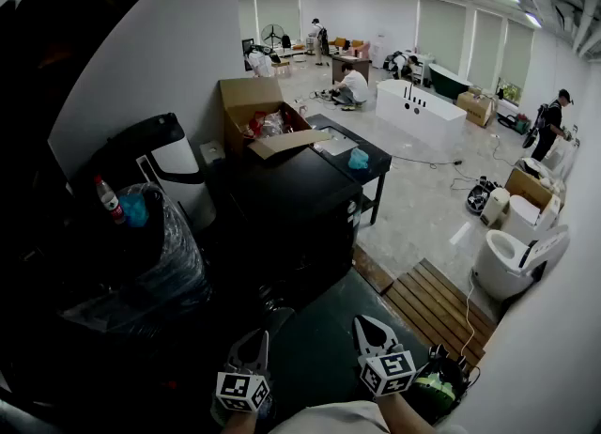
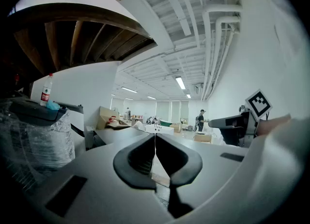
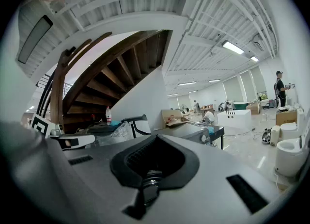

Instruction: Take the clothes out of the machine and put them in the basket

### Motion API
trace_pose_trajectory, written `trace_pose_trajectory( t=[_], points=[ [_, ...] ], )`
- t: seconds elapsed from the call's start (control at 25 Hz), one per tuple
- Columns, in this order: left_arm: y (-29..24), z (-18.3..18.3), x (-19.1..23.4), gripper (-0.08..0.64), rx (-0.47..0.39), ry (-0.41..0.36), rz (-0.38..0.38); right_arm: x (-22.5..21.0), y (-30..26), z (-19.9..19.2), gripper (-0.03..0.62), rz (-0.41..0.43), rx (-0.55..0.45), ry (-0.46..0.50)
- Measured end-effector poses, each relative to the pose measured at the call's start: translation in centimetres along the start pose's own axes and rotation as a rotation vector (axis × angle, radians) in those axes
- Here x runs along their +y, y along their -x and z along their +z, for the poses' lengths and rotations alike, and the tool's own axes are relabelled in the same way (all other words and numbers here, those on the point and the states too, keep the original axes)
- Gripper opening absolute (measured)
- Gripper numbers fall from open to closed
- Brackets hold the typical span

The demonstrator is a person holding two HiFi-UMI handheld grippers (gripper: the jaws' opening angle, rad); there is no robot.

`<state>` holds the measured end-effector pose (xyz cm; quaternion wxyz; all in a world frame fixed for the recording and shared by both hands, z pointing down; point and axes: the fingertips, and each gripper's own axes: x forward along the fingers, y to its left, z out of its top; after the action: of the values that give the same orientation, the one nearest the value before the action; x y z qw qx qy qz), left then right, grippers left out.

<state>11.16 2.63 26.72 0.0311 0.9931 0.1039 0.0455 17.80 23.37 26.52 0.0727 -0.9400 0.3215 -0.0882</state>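
Closest to us, low in the head view, are the left gripper point(image 1: 252, 352) and the right gripper point(image 1: 374, 336). Both have their tongs pressed together, and nothing is caught in either one. Just past them, in the middle, stands the dark machine point(image 1: 296, 202), a big black box that I take to be the washer. It is too dark to tell if its door is open, and no clothes show anywhere. Down by the right gripper sits a dark tub point(image 1: 437, 393) with something green in it. It may be the basket, but I cannot tell. So the job looks like it has not started: the clothes have yet to be pulled out and dropped in the basket. Left of the machine is a bin wrapped in clear plastic point(image 1: 160, 263) with a bottle point(image 1: 109, 199) on top. Behind the machine are an open cardboard box point(image 1: 263, 117) and a black table point(image 1: 376, 164). To the right lie wooden boards point(image 1: 437, 305) and a white toilet point(image 1: 512, 263). Far off are a white bathtub point(image 1: 418, 108) and a person crouching on the floor point(image 1: 353, 85).
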Motion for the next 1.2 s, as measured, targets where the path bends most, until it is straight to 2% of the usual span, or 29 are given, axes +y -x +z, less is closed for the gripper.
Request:
trace_pose_trajectory(
  t=[0.6,1.08,1.16,1.2],
  points=[
    [0.41,-0.17,0.04,0.021,-0.001,-0.003,0.001,-0.13,0.36,-0.14,0.009,-0.024,-0.013,-0.014],
    [0.72,-0.22,-0.01,0.021,-0.005,0.004,-0.003,0.24,0.51,0.29,0.014,-0.039,-0.032,0.024],
    [0.76,-0.20,0.17,0.021,-0.004,0.006,-0.002,0.30,0.39,0.40,0.090,-0.044,-0.034,0.027],
    [0.76,-0.15,0.20,0.021,-0.003,0.006,-0.002,0.28,0.35,0.46,0.104,-0.046,-0.034,0.027]
  ],
)
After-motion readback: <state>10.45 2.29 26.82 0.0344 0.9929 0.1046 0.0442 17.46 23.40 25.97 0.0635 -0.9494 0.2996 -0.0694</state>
